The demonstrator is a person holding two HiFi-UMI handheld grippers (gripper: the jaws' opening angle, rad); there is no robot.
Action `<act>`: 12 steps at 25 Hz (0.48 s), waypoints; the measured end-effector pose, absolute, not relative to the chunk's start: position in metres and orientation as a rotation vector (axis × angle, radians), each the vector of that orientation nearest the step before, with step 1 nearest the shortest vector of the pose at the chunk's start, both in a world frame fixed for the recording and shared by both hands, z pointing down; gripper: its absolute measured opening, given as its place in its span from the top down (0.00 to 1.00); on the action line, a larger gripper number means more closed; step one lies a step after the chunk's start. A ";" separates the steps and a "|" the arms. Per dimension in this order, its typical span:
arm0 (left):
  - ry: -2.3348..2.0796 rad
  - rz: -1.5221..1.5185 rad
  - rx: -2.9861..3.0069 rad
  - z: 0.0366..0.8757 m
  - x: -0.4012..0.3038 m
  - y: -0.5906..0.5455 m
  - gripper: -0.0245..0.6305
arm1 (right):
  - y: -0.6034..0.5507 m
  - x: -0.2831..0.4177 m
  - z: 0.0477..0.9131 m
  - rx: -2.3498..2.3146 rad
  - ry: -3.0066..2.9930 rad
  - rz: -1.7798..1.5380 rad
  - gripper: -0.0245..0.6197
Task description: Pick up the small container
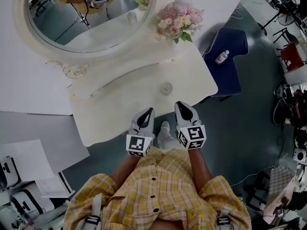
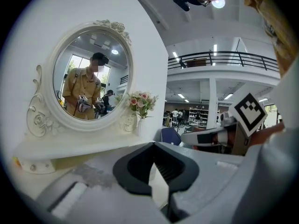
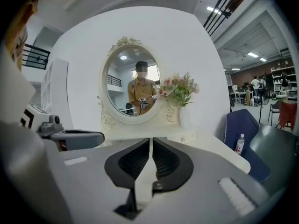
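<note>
Both claws are pressed together and hold nothing. The left gripper (image 1: 146,115) and the right gripper (image 1: 181,108) each show ribbed black pads meeting at the tips, with only bare tabletop beyond them. That is where I'd expect trouble: closed tips brought forward like this would nudge the small round clear container (image 1: 166,87) across the smooth top rather than take it, so one pair of jaws has to spread before it arrives. The container sits alone on the cream-white dressing table (image 1: 120,123), ahead of the two grippers and between their lines, apart from both (neither gripper view picks it out). A hard shove could send it toward the white vase of pink flowers (image 1: 177,20) further back, beside the oval mirror in its ornate cream frame (image 1: 91,13).

The person in the yellow checked shirt holds the grippers side by side at the table's near edge, with the marker cubes toward the body and the noses aimed at the table, tipped a little downward.
</note>
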State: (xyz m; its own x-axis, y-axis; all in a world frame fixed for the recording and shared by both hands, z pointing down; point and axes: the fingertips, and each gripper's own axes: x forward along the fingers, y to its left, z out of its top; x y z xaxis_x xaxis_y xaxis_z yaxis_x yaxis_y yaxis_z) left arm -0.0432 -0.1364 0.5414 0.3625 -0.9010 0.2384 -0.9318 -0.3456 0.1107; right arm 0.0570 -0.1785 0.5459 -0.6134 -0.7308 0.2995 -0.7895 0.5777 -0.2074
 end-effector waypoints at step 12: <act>-1.679 0.252 2.352 0.555 -0.042 -0.164 0.96 | -0.213 0.040 0.598 1.152 -2.605 0.524 0.77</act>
